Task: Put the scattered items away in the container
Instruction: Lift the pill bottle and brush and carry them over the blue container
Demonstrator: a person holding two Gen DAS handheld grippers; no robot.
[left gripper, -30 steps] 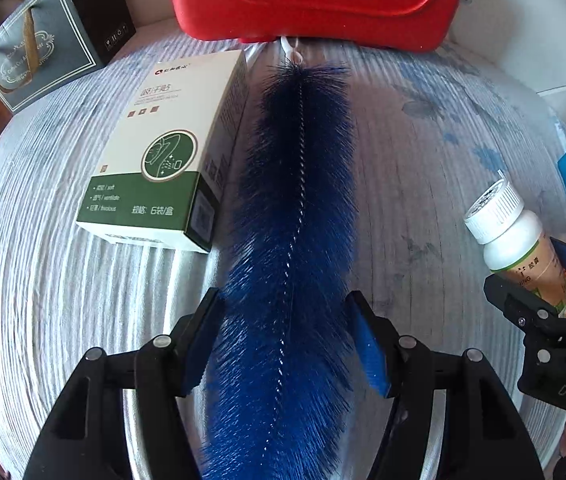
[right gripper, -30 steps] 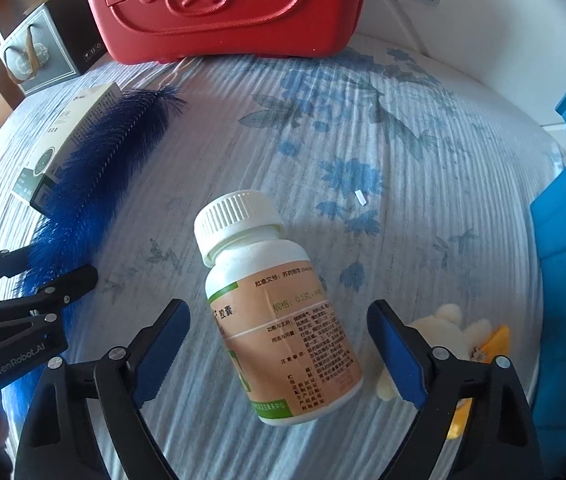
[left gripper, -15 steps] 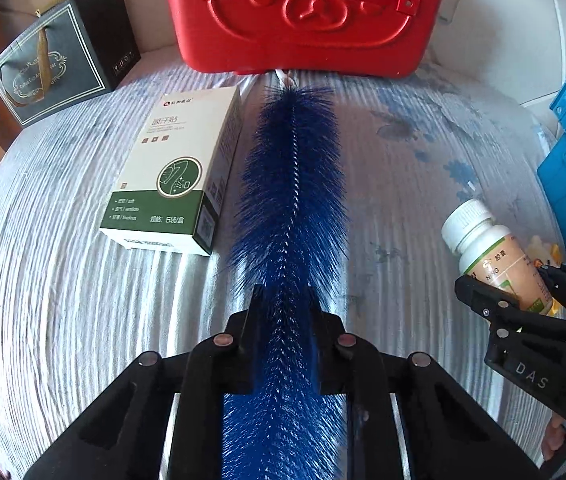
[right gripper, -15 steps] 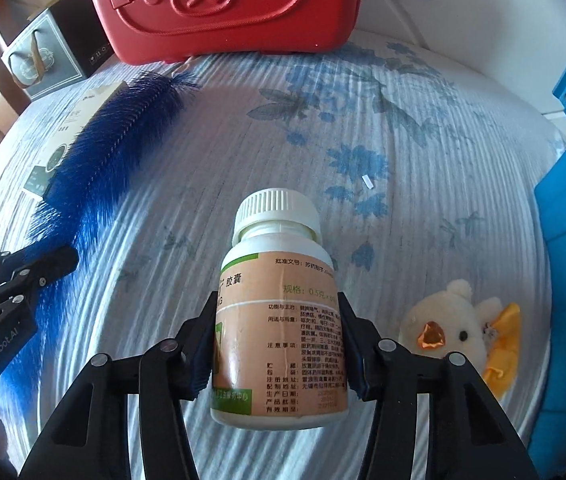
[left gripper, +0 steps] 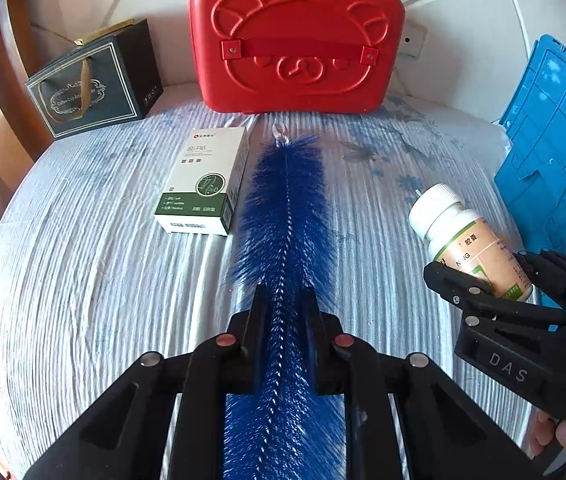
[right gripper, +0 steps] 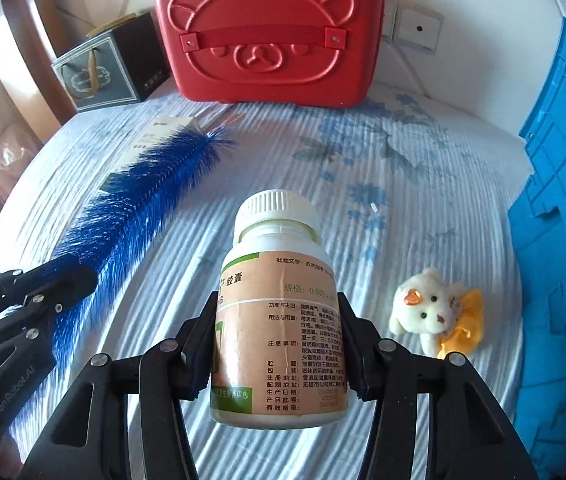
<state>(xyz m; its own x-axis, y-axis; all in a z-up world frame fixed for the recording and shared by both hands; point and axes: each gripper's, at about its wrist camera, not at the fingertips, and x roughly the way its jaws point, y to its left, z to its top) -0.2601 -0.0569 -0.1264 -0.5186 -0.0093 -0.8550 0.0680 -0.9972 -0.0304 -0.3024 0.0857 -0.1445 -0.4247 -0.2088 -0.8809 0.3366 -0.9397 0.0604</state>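
Observation:
My left gripper (left gripper: 283, 300) is shut on a long blue bristle brush (left gripper: 287, 216) and holds it above the bed; the brush also shows in the right wrist view (right gripper: 143, 208). My right gripper (right gripper: 279, 316) is shut on a white-capped pill bottle (right gripper: 279, 320) and holds it off the bed; the bottle also shows in the left wrist view (left gripper: 467, 240). A blue plastic crate (right gripper: 563, 220) stands at the right. A white and green box (left gripper: 203, 184) lies left of the brush. A small plush bear (right gripper: 431, 312) lies near the crate.
A red bear-faced case (left gripper: 295, 44) stands at the back against the wall. A dark gift bag (left gripper: 91, 80) stands at the back left. The bed has a striped, blue-flowered sheet (right gripper: 363, 168).
Both grippers went from open to shut, the left on the brush and the right on the pill bottle. Both have since lifted and pulled back, so more of the room shows.

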